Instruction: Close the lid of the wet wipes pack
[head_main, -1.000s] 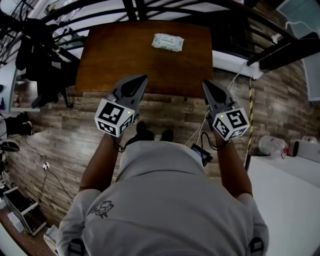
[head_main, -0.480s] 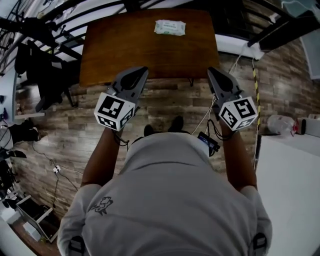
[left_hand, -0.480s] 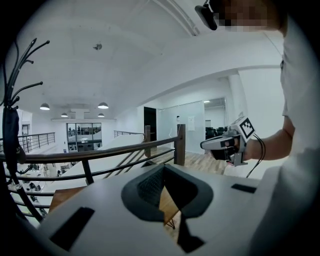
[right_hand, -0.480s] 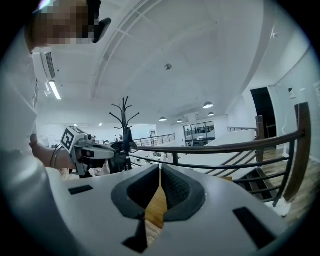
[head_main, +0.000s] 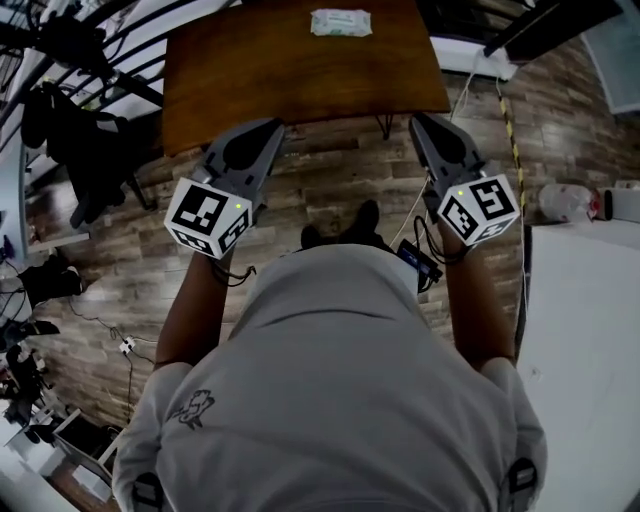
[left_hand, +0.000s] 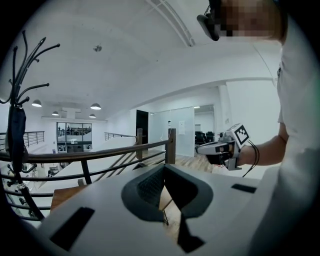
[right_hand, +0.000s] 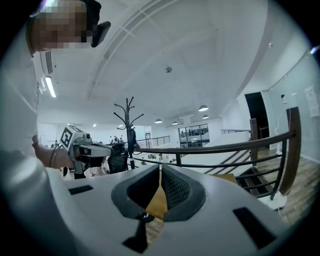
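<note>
The brown table (head_main: 300, 70) fills the 12 o'clock part of the head view, with plank floor (head_main: 330, 190) between it and the person (head_main: 340, 400), who stands back from its near edge. The left gripper (head_main: 270, 128) is held out at about 11 o'clock and the right gripper (head_main: 420, 122) at about 1 o'clock, both over the floor just short of the table edge and pointing toward it. In each gripper view the two jaws meet at their tips with nothing between them, so both tools are closed and empty. The wet wipes pack (head_main: 340, 22) lies flat near the table's far edge at 12 o'clock, well apart from both grippers. It is too small here to tell how its lid stands. The step in hand looks like the approach, with no contact yet made and the closing itself not begun. The next move likely calls for reaching across the table to the pack, steadying it with one gripper, then pressing the flap down flat with the closed tip of the other.
</note>
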